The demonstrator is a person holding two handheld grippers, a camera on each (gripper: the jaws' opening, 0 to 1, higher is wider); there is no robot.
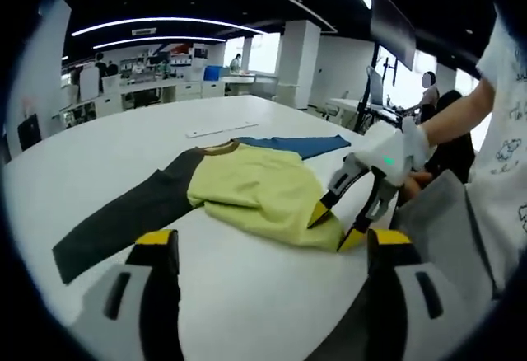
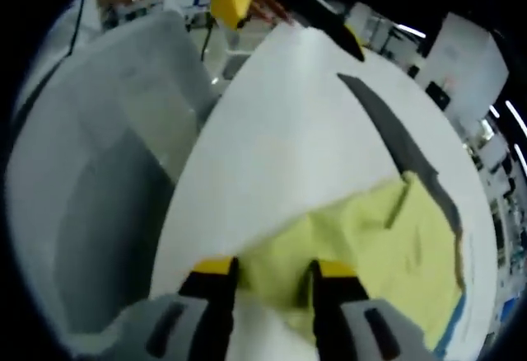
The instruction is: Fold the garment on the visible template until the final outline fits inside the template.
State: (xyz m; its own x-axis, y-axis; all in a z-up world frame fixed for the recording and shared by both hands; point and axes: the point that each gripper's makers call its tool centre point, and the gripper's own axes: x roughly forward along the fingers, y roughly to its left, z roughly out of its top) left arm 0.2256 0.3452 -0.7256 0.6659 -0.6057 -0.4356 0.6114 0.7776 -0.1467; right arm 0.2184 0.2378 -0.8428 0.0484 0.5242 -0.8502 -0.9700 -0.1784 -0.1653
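Note:
A yellow-green shirt lies crumpled on the white table, with a dark sleeve stretched out to one side and a blue sleeve at the far side. My right gripper is at the shirt's near-right edge, its yellow-tipped jaws apart with a fold of yellow cloth between them. My left gripper hovers wide open above bare table in front of the shirt, holding nothing.
A grey bin-like object stands against the table's edge beside the right gripper. A thin white strip lies on the table beyond the shirt. A person in a white shirt stands at the right; desks and monitors fill the background.

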